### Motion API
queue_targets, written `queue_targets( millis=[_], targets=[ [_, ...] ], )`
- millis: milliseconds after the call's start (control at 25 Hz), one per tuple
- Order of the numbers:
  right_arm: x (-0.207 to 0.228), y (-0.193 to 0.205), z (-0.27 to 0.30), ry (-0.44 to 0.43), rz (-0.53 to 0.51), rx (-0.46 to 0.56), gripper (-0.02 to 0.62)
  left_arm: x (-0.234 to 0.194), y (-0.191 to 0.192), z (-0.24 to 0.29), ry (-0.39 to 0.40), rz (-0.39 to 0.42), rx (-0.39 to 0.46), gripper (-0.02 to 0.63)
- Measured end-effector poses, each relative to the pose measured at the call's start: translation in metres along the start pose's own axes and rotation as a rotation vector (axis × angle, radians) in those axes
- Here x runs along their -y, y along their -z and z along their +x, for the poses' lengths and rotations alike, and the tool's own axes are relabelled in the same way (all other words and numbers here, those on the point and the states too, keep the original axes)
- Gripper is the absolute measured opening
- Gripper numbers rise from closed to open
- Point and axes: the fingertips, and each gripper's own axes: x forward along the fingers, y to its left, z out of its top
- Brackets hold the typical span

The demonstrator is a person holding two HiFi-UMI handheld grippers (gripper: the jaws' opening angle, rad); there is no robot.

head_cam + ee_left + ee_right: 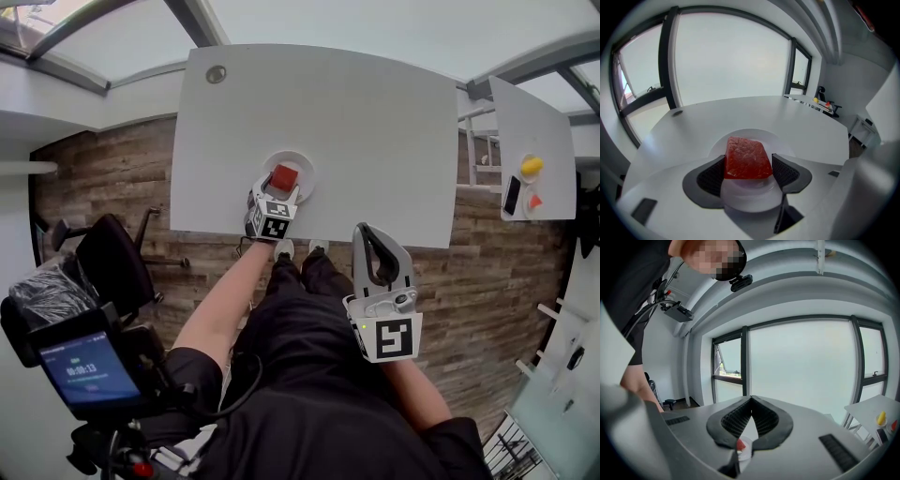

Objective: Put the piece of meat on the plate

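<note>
Left hand-held gripper (pixel 748 164) flanks blocky red meat (pixel 746 157) on plate (pixel 761 135).

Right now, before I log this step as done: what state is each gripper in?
Left gripper: open, piece of meat between its jaws, resting on the plate.
Right gripper: shut, empty.

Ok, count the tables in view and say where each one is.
2. The large white table lies straight ahead, bearing the plate with the meat. A smaller table stands at the head view's right edge, holding small items. Others may lie out of frame.
</note>
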Motion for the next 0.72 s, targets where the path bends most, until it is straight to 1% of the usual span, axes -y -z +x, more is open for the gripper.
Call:
queue_targets(
  millis=[80,280,520,720],
  targets=[
    [0.0001,0.0006,-0.001,0.003,0.001,-0.004,0.006,0.0003,0.0006,-0.0005,-0.003,0.034,0.0,0.297],
    [0.0005,0.0025,-0.0023,0.007,0.005,-0.009,0.006,0.0039,-0.0008,0.0004,0.014,0.081,0.006,0.301],
    [0.002,0.0038,-0.0032,0.013,0.009,-0.009,0.006,0.008,-0.0017,0.0015,0.033,0.069,0.005,0.301],
    [0.0014,0.0054,-0.0044,0.011,0.007,-0.017,0.006,0.009,-0.0031,0.0001,0.024,0.088,-0.001,0.301]
  ],
)
